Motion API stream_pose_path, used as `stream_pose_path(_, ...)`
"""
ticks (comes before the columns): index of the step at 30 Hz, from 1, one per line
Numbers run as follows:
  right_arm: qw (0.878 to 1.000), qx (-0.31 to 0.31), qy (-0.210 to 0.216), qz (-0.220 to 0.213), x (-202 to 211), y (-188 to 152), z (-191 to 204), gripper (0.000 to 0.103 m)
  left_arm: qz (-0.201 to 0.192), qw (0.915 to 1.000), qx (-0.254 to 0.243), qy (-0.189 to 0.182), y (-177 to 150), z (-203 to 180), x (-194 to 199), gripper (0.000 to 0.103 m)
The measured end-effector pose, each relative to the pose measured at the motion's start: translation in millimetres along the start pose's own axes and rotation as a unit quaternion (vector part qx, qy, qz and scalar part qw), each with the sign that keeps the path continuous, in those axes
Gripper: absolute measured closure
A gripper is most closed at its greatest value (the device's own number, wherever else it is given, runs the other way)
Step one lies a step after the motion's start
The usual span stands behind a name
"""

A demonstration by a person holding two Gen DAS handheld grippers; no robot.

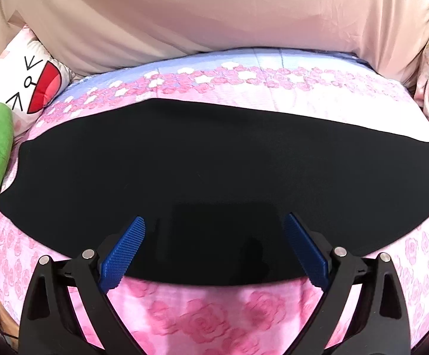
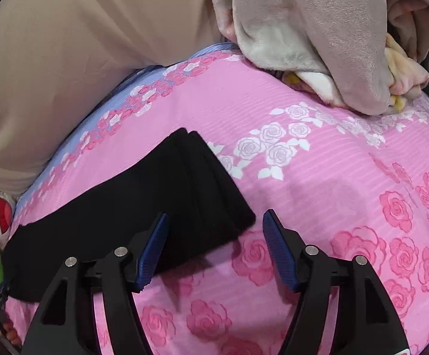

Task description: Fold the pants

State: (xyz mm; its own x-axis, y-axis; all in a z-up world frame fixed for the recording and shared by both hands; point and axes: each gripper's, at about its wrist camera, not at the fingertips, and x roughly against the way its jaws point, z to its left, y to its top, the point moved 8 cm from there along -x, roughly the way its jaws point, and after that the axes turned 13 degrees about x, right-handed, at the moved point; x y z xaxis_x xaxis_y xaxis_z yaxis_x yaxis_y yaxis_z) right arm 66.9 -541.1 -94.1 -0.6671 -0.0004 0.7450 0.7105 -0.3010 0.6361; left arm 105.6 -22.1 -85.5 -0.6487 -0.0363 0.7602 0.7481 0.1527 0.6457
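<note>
pants [image 1: 167,171] flat on bed [image 1: 202,319] | left gripper [image 1: 214,227] jaws apart over near edge | right gripper [image 2: 214,224] jaws apart, pants end at 10 o'clock, seemingly untouched

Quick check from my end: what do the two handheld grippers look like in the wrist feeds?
Both match. The left gripper and right gripper each have two black, angular plastic arms with triangular cut-outs and silver round pivot pins. The fingers carry blue, finely ribbed pads. No cables, markings, hands or sleeves are visible.
</note>
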Motion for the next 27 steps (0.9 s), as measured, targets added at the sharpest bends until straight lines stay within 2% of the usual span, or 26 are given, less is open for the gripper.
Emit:
stream_pose_path(1,1.000,-0.001,0.003,0.008,-3,1,4,0.085,-0.004,1.0000,0.004,0.001,1,7,3,0.010)
stream_pose_path(2,1.000,-0.015,0.020,0.012,-5,2,8,0.085,-0.008,0.9999,0.011,0.003,2,18,6,0.010)
stream_pose_path(3,0.999,-0.024,0.023,-0.001,1,7,19,0.085,-0.009,0.9998,0.019,0.004,3,26,7,0.010)
stream_pose_path(5,0.999,0.008,0.022,-0.027,19,22,53,0.085,-0.011,0.9992,0.038,0.004,4,48,9,0.010)
stream_pose_path(7,0.995,0.067,0.048,-0.058,41,41,120,0.085,-0.012,0.9985,0.053,0.007,5,67,9,0.010)
stream_pose_path(10,0.982,0.140,0.103,-0.066,52,52,220,0.083,-0.010,0.9969,0.078,0.006,5,92,8,0.010)
stream_pose_path(12,0.971,0.189,0.141,-0.048,42,45,290,0.082,-0.010,0.9956,0.093,0.003,4,107,10,0.010)
stream_pose_path(15,0.950,0.248,0.188,0.001,8,8,382,0.082,-0.013,0.9940,0.109,0.001,2,128,14,0.010)
stream_pose_path(18,0.934,0.295,0.195,0.059,-32,-41,438,0.081,-0.014,0.9927,0.120,0.007,-1,149,16,0.010)
stream_pose_path(19,0.932,0.308,0.181,0.065,-43,-52,447,0.080,-0.013,0.9922,0.123,0.011,-3,158,16,0.010)
stream_pose_path(22,0.930,0.332,0.152,0.041,-41,-59,457,0.078,-0.011,0.9900,0.139,0.020,-6,180,12,0.010)
stream_pose_path(25,0.937,0.304,0.163,0.053,-40,-53,451,0.080,-0.003,0.9873,0.158,0.019,-8,195,4,0.010)
stream_pose_path(27,0.939,0.298,0.166,0.045,-29,-45,452,0.080,0.000,0.9854,0.170,0.016,-8,201,0,0.010)
